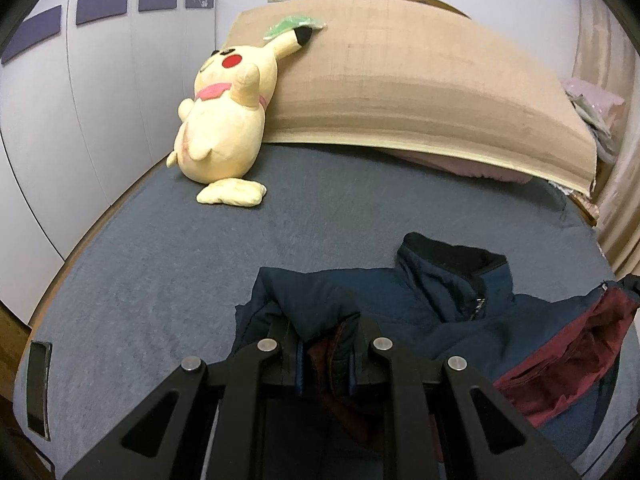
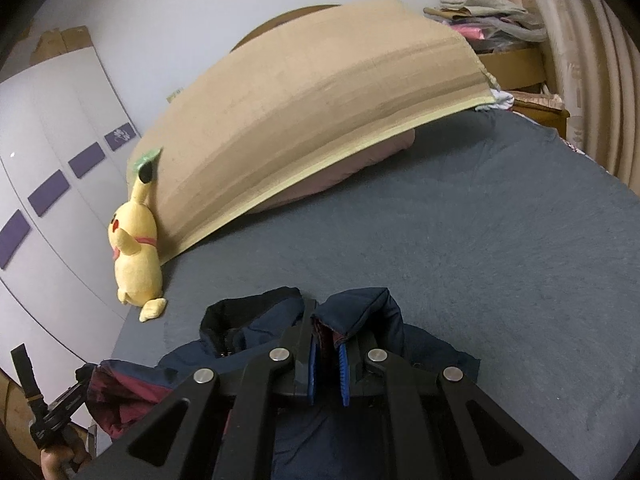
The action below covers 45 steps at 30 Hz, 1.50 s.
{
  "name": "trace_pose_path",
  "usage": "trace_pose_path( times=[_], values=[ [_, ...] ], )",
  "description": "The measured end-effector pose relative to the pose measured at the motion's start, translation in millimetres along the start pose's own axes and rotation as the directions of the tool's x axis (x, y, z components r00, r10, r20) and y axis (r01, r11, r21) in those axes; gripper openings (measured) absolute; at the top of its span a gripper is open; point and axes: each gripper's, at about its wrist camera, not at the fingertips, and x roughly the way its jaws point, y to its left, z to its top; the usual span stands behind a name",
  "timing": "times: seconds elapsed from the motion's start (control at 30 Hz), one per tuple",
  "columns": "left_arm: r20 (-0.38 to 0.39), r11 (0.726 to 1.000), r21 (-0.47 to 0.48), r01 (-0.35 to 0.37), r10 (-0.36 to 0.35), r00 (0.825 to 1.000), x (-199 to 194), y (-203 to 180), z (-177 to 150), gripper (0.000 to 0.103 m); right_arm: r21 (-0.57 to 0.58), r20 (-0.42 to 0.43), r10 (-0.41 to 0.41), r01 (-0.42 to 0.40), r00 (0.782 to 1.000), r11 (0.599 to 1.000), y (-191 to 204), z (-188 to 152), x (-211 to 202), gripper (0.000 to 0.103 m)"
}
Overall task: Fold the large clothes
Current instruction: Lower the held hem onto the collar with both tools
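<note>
Fingers of left gripper and right gripper are each pinched shut on a fold of the navy jacket, which lies crumpled bottom-centre on the bed, collar between both grips, long axis left-right.

Jacket in left gripper

Bedroom: bed, plush toy.

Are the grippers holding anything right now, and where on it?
Both hold the navy jacket: the left gripper and right gripper each pinch a bunched fold of its edge.
</note>
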Motion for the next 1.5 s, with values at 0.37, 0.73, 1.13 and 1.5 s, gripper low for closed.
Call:
trace_pose_path(
  times=[0.37,0.73,1.13,1.5],
  values=[
    [-0.040,0.999,0.027,-0.028,0.029,0.999,36.1,-5.8,2.0,0.016,-0.015,-0.061,-0.044,0.043,0.997,0.999,-9.3,1.5,43.5,0.009],
    [-0.064,0.999,0.032,-0.044,0.046,0.997,61.0,-6.1,5.8,0.016,-0.041,-0.097,-0.071,0.067,0.993,0.997,-10.4,5.7,73.1,0.009],
    [-0.094,0.996,0.063,-0.056,0.062,0.994,88.3,-14.5,11.8,0.016,-0.027,-0.149,-0.101,0.098,0.984,0.995,-21.0,7.7,104.3,0.009],
    [-0.122,0.996,0.074,-0.053,0.062,0.991,114.6,-18.8,18.7,0.017,-0.016,-0.191,-0.122,0.121,0.974,0.993,-29.4,15.1,129.2,0.009]
  ],
)
